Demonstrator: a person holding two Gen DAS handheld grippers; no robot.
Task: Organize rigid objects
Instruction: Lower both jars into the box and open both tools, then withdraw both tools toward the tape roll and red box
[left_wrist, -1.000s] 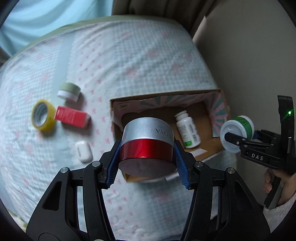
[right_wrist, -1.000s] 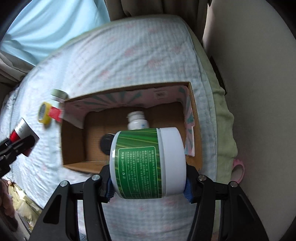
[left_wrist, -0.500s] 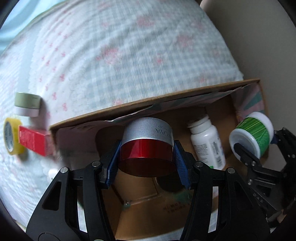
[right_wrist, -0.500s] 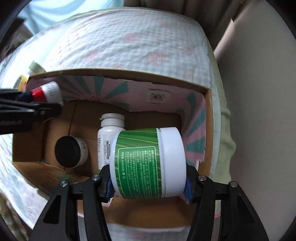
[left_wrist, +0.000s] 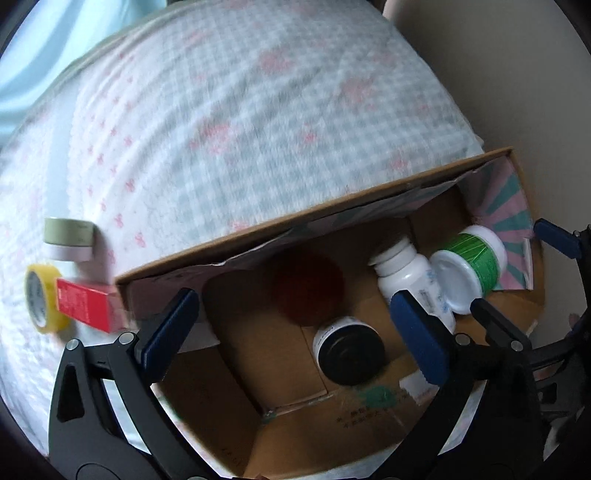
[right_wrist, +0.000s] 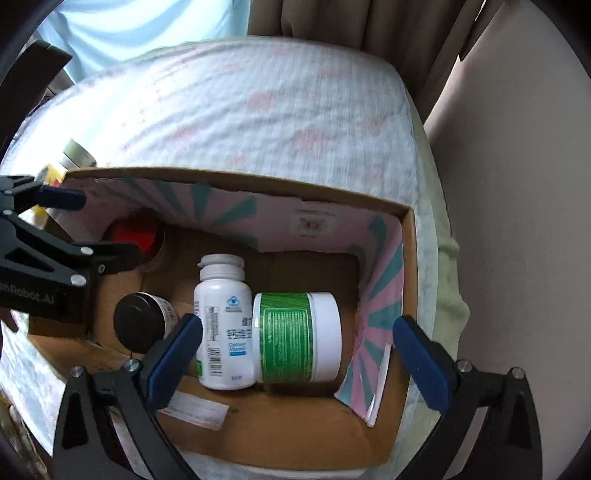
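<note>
My left gripper (left_wrist: 295, 332) hangs over the cardboard box (left_wrist: 314, 214), its jaws opening, and no pad touches anything. Below it a blurred red and silver tin (left_wrist: 306, 288) sits loose in the box's far left corner. My right gripper (right_wrist: 299, 354) is also opening above the box (right_wrist: 229, 177). The green-labelled jar with a white lid (right_wrist: 295, 336) lies on its side on the box floor, free of the pads. Beside it lie a white pill bottle (right_wrist: 223, 321) and a black-lidded jar (right_wrist: 138, 325). The left gripper (right_wrist: 88, 225) shows at the left edge.
On the checked bedspread left of the box lie a pale green jar (left_wrist: 68, 240), a yellow tape roll (left_wrist: 40, 299) and a red carton (left_wrist: 86, 308). A beige wall runs along the right side. The box has high pink and teal patterned inner walls (right_wrist: 380, 291).
Both grippers went from shut to wide open. The red tin left the left jaws and the green jar left the right jaws; both now lie in the box.
</note>
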